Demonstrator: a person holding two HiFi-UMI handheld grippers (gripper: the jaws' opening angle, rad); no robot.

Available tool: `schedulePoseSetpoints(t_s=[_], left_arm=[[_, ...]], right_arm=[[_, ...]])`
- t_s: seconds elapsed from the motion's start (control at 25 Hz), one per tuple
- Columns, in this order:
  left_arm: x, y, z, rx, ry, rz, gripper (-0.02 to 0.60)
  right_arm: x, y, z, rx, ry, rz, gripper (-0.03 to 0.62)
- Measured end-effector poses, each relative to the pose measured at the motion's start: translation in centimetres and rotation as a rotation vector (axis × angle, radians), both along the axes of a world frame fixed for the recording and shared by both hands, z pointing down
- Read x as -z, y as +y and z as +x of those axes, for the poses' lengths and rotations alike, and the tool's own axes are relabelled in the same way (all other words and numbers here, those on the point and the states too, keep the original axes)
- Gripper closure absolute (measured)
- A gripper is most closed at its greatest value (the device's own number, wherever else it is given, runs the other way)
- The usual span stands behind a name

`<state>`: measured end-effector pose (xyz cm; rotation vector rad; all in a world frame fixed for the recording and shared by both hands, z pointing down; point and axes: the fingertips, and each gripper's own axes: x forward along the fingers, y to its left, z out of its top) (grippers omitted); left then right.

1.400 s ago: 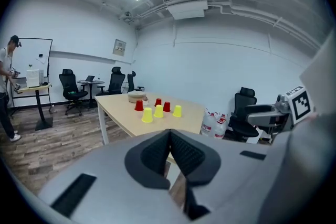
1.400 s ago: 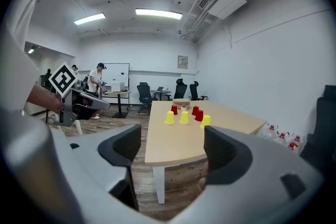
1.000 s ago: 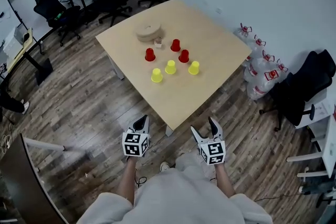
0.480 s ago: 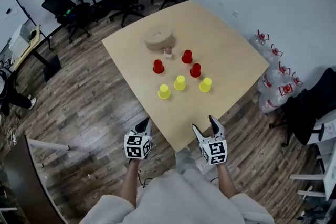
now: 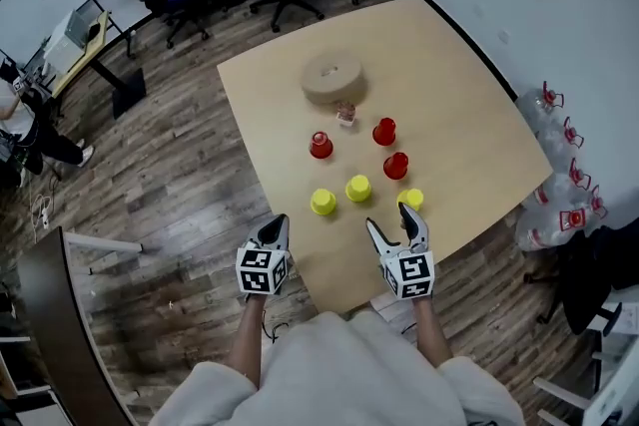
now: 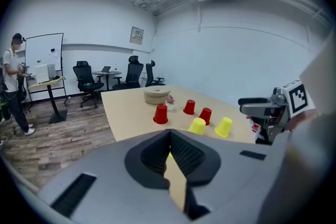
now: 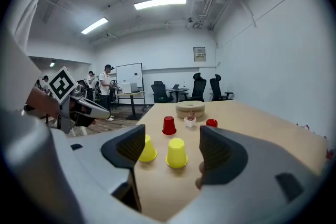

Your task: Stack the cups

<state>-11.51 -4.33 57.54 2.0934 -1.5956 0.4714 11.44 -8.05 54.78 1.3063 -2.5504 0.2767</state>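
yellow cup ahead of right claw, apart

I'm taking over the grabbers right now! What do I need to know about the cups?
Left gripper: jaws shut, empty, by the near edge of the table.
Right gripper: jaws open, just been closing slightly, holding nothing, close to the yellow cups.
Three red cups and three yellow cups stand upside down, apart, on the table.
Done: nothing stacked.
Left: stack them all.
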Motion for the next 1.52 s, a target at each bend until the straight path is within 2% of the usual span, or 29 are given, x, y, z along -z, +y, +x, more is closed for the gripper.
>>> schedulePoseSetpoints(t_s=[0.24, 0.48, 0.64, 0.92, 1.04, 1.28, 1.52], left_arm=[[-0.1, -1.1, -1.4, 0.081, -0.033, -0.030, 0.571], [-0.2, -0.7, -2.1, 0.114, -0.053, -0.049, 0.571], [-0.1, -0.4, -3.6, 0.131, -0.041, -0.043, 0.571], [-0.1, -0.4, -6.2, 0.116, -0.004, -0.027, 0.571], [-0.1, -0.3, -8.0, 0.117, 0.015, -0.016, 0.571], [0.2, 0.4, -10.6, 0.145, 0.031, -0.005, 0.571], [0.2, 0.8, -12.4, 0.168, 0.049, 0.000, 0.571]], right_arm=[[-0.9, -3.7, -1.7, 0.076, -0.037, -0.035, 0.287], [-1.1, -5.8, -3.9, 0.135, -0.048, -0.041, 0.290], [0.5, -7.4, -6.7, 0.164, -0.058, -0.006, 0.289], [6.2, -10.4, -11.7, 0.172, -0.112, 0.099, 0.286], [6.8, -11.6, -14.3, 0.172, -0.098, 0.114, 0.279], [5.2, -14.7, -18.4, 0.170, -0.099, 0.062, 0.267], [0.1, -18.4, -20.3, 0.111, -0.028, -0.088, 0.264]])
